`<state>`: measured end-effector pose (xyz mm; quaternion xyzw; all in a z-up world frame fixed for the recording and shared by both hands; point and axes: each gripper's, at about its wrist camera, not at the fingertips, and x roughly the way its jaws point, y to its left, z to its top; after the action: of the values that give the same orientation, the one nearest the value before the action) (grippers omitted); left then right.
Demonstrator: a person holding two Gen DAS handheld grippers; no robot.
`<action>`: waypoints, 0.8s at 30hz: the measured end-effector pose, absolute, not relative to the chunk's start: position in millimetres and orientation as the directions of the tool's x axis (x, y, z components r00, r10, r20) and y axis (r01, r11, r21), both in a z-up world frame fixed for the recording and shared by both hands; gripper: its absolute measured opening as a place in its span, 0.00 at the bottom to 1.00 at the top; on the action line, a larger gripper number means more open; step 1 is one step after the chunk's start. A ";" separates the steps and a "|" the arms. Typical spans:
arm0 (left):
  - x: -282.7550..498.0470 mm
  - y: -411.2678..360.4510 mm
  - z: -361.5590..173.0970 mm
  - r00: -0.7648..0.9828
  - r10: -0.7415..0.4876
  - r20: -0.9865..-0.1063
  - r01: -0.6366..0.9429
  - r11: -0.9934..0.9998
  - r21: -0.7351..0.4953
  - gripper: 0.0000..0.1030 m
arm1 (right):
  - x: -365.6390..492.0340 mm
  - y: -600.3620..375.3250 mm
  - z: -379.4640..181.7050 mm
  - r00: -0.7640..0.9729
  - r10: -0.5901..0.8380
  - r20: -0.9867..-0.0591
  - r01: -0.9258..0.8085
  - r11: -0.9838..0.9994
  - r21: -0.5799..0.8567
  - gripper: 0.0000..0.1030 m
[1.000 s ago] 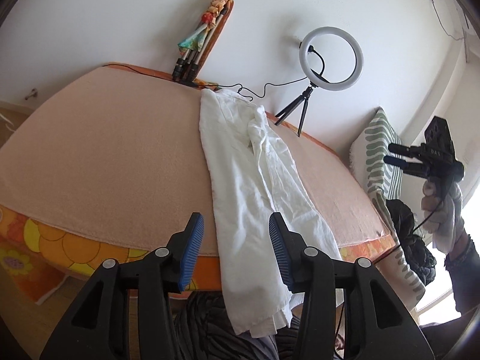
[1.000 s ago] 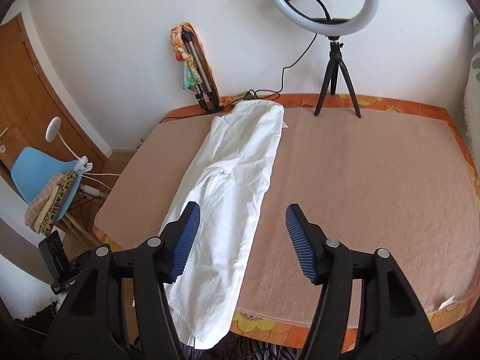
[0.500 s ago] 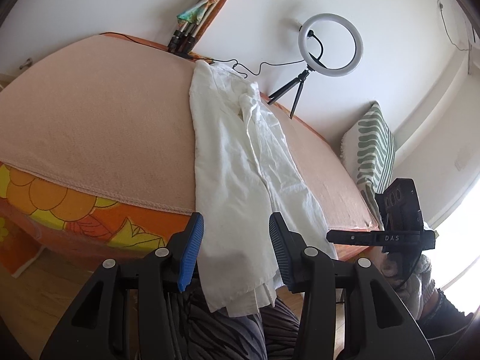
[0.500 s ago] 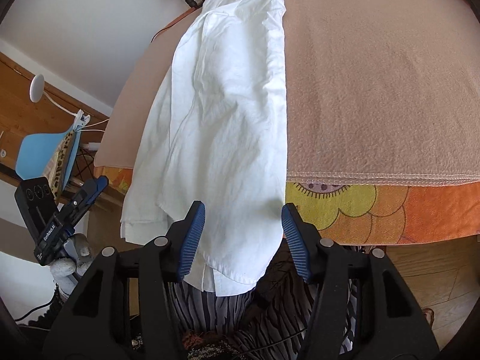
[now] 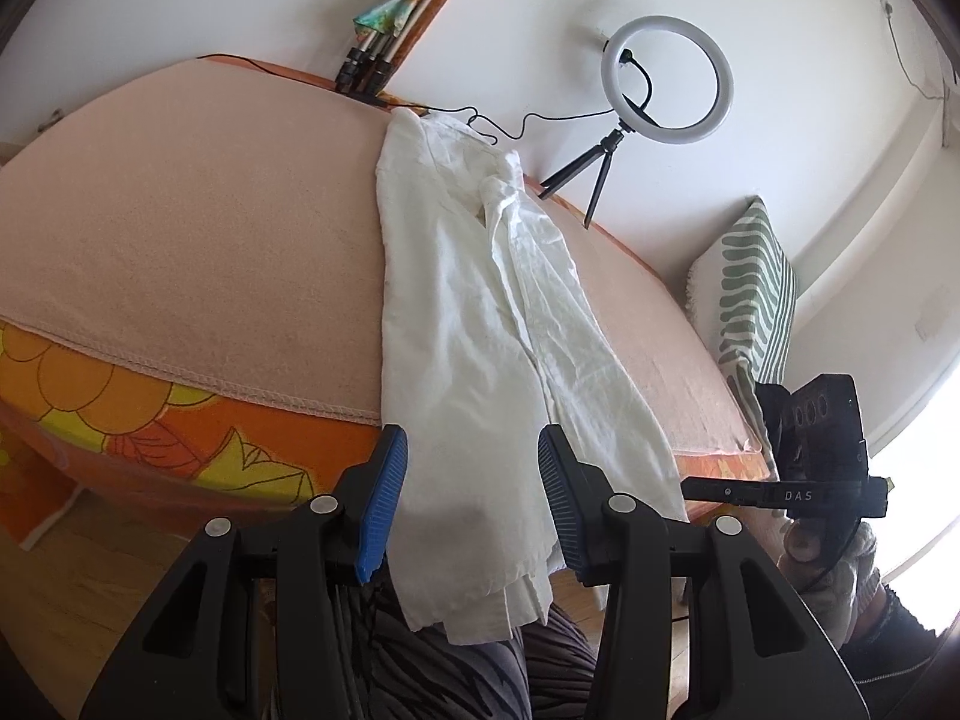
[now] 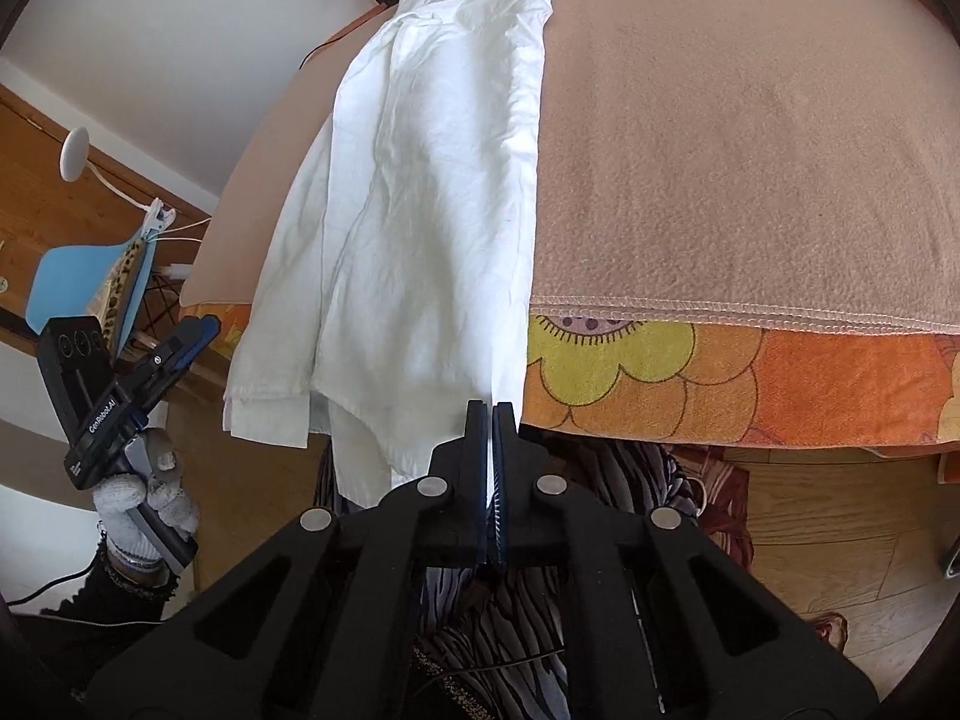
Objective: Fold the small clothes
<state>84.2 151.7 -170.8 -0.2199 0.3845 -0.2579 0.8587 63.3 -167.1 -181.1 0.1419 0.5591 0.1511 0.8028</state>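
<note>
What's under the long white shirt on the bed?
Under the white shirt lies a peach blanket, with a flowery orange sheet at the bed's edge. The shirt's end hangs off. The blanket directly beneath it is covered, so anything there stays hidden.

Home bedrm: bed (image 5: 180, 228), pillow (image 5: 750, 294), ring light (image 5: 667, 89).

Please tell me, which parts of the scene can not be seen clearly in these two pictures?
- Right wrist view: the right gripper is shut on the white shirt; its pads hide the pinched fabric edge.
- Left wrist view: the shirt hem hangs before the striped clothing, so its layers are unclear. The left gripper is open.
- Right wrist view: the ring light is cut off by the top edge.
</note>
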 end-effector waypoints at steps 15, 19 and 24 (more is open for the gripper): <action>86.3 47.6 -146.1 0.457 -0.737 -0.499 0.532 0.676 -0.511 0.42 | 222.8 -177.8 -116.9 0.483 0.348 -0.803 -0.146 0.937 0.318 0.38; 94.7 26.7 -157.0 0.408 -0.742 -0.532 0.550 0.665 -0.505 0.42 | 272.6 -165.5 -129.1 0.455 0.313 -0.833 -0.155 0.950 0.272 0.50; 102.8 14.1 -170.7 0.365 -0.748 -0.554 0.540 0.655 -0.529 0.42 | 319.7 -158.8 -150.6 0.427 0.276 -0.861 -0.132 0.961 0.243 0.50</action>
<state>102.8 14.1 -170.7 -0.1296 0.4022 -0.3945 0.8160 319.7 -158.8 -150.6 0.0690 0.5214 0.1212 0.8418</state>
